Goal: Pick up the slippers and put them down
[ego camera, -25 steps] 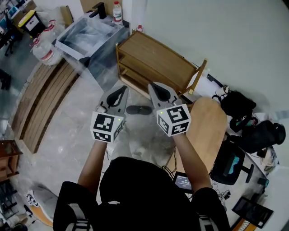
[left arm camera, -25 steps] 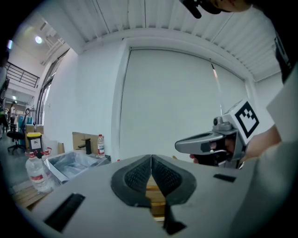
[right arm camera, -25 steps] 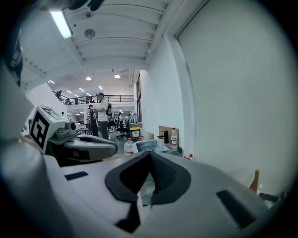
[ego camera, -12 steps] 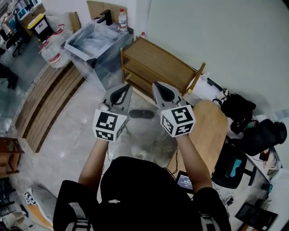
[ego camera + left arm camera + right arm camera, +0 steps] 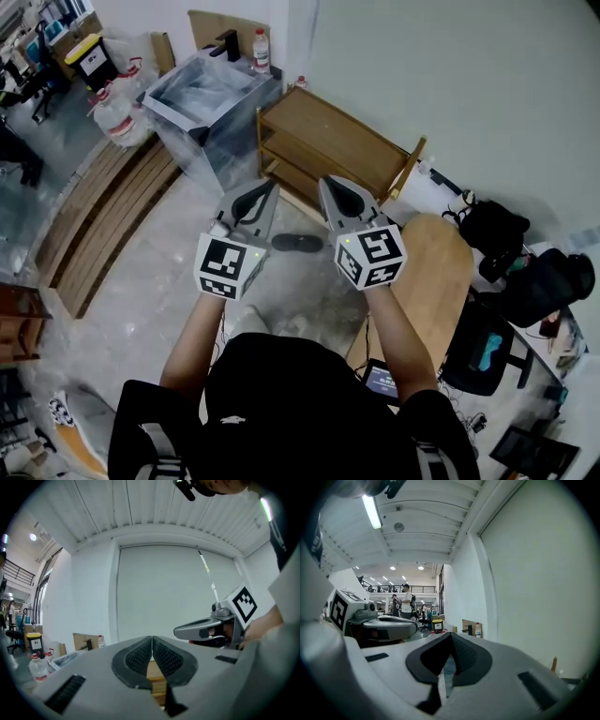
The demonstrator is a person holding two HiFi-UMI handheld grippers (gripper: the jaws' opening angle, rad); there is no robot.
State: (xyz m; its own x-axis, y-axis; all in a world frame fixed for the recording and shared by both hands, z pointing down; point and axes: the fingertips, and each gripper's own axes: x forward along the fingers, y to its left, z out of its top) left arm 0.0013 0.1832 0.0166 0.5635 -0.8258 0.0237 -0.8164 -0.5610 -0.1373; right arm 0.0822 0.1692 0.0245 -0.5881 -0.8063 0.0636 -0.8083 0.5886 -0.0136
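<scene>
- We see a low wooden shelf [image 5: 328, 141] standing against the pale wall [image 5: 469, 75].
- To its left is a clear plastic box [image 5: 208, 98]. A bottle [image 5: 261, 52] stands just behind the box, beside a cardboard sheet [image 5: 211, 26].
- Two water jugs [image 5: 117, 111] are near the slatted wooden boards [image 5: 108, 220] on the floor.
- At the right we see a rounded wooden board [image 5: 436, 277], black bags [image 5: 492, 225] and an office chair [image 5: 478, 345].
</scene>
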